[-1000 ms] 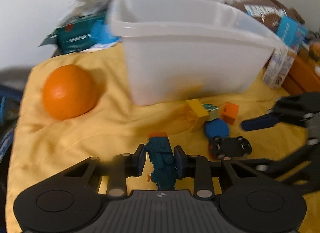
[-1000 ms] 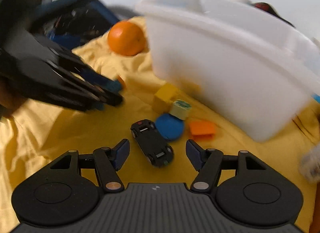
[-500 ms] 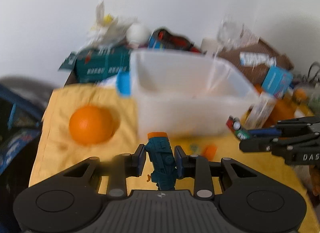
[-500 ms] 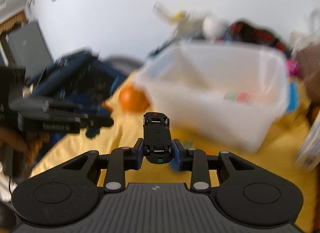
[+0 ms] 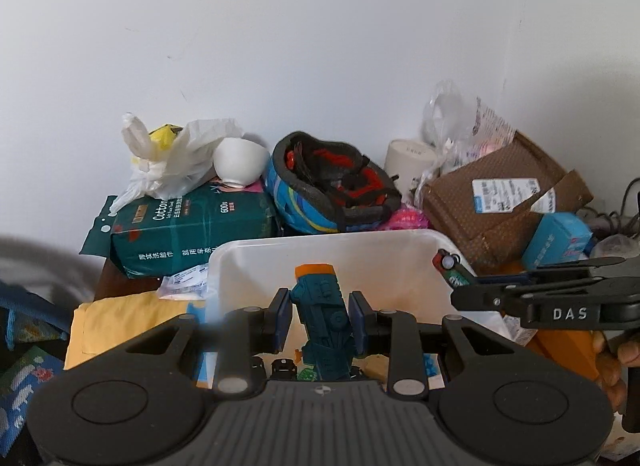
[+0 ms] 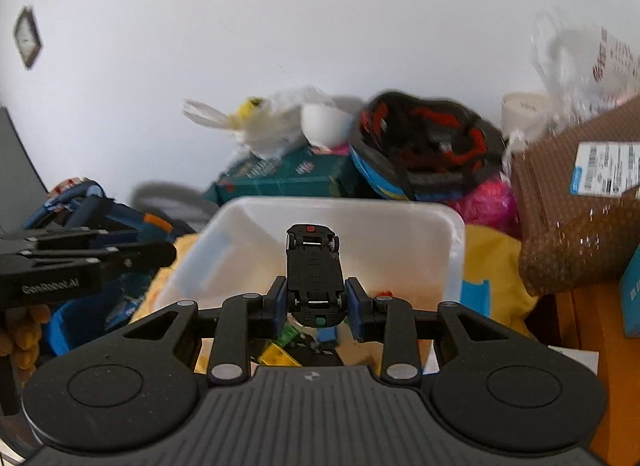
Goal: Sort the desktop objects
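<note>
My left gripper (image 5: 319, 324) is shut on a teal toy robot (image 5: 322, 318) with an orange top, held upright over the white plastic bin (image 5: 304, 254). My right gripper (image 6: 316, 308) is shut on a black toy car (image 6: 315, 274), underside up, held over the same bin (image 6: 400, 221). The right gripper also shows at the right of the left wrist view (image 5: 456, 268), the car's end poking out. The left gripper with the robot shows at the left of the right wrist view (image 6: 160, 240). Small toys lie in the bin below the grippers.
Clutter behind the bin: a green tissue pack (image 5: 188, 234), a white bowl (image 5: 240, 161), a bike helmet (image 5: 332, 185), a brown cardboard box (image 5: 500, 201), a blue box (image 5: 556, 240). A yellow cloth (image 5: 116, 322) covers the table.
My right gripper closed on the black car and lifted it. Both grippers rose from the cloth and now hold their toys over the bin.
</note>
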Available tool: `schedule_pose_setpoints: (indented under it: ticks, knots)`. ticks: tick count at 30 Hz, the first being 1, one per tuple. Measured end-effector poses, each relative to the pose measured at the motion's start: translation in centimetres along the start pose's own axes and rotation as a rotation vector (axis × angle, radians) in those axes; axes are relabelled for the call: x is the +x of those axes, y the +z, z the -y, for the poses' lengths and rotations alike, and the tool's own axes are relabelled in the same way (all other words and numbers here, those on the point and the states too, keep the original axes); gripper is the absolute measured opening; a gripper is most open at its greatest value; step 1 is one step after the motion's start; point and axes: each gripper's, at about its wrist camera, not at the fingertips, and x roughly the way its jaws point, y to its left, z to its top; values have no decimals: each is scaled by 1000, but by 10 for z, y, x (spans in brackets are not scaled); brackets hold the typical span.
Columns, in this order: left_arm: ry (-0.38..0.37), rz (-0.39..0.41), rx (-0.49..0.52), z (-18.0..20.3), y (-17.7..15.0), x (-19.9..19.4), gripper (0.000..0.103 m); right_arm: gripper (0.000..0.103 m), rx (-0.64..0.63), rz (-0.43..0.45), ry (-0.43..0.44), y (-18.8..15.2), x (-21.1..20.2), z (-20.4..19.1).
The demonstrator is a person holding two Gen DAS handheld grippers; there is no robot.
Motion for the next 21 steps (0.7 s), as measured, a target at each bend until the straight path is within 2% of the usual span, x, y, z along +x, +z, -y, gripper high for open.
schedule_pose_setpoints:
  ticks: [6, 7, 8, 9, 10, 12, 15, 18, 21]
  knots:
    - [26, -59, 7, 5, 12, 28, 35, 36, 29, -34, -61, 2, 12, 10]
    - [35, -67, 12, 6, 13, 32, 41, 40, 18, -25, -84, 3, 12, 9]
    - [50, -68, 18, 7, 15, 35, 53, 49, 9, -17, -108, 5, 12, 10]
    - [74, -61, 25, 7, 16, 35, 58, 65, 6, -11, -126, 5, 12, 11]
    - [96, -45, 28, 7, 14, 33, 63, 66, 6, 0, -127, 4, 9, 13]
    - [88, -46, 20, 5, 8, 29, 64, 66, 20, 8, -113, 0, 4, 17]
    - [73, -23, 30, 4, -18, 11, 64, 66, 77, 38, -83, -15, -17, 25]
    - [48, -33, 44, 7, -63, -4, 64, 66, 71, 59, -52, -42, -42, 22]
    - [26, -111, 62, 12, -114, 1, 64, 66, 10, 43, -42, -80, -56, 10]
